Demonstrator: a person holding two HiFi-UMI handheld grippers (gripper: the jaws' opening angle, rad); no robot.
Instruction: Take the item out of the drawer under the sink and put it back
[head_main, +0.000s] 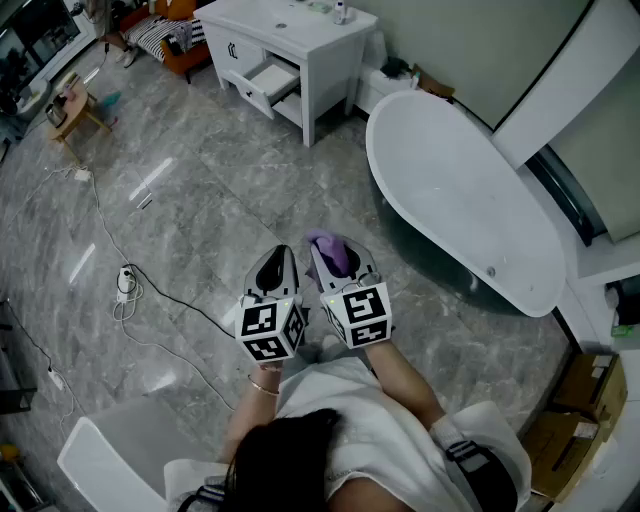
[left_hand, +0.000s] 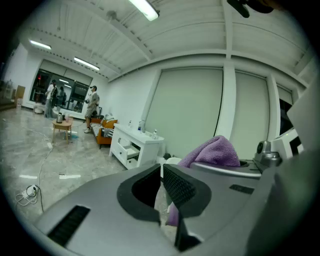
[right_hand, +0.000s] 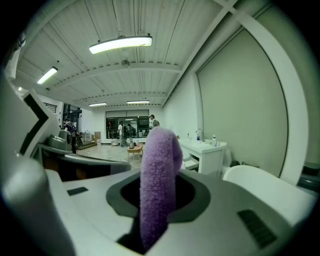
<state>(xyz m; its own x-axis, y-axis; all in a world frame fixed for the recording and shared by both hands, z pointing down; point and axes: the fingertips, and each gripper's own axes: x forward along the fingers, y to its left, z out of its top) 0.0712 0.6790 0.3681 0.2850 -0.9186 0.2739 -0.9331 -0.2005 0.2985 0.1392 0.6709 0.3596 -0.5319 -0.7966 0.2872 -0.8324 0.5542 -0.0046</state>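
Seen from overhead, the person stood mid-floor, well apart from the sink cabinet (head_main: 300, 45), whose drawer (head_main: 268, 80) hung open. The right gripper (head_main: 337, 258) carried the purple cloth (head_main: 330, 246), taken out, I judged, and due back in that drawer. Looking along the left gripper (left_hand: 161, 186), its fingers were closed together on nothing, seemingly just kept clear. Looking along the right gripper, the fingers pinched the cloth upright between them, probably so it wouldn't slip.

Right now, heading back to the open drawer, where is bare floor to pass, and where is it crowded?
Bare floor runs straight ahead to the open drawer, bordered by the bathtub on the right. Crowded at left: cables trail across the floor, a small table beyond.
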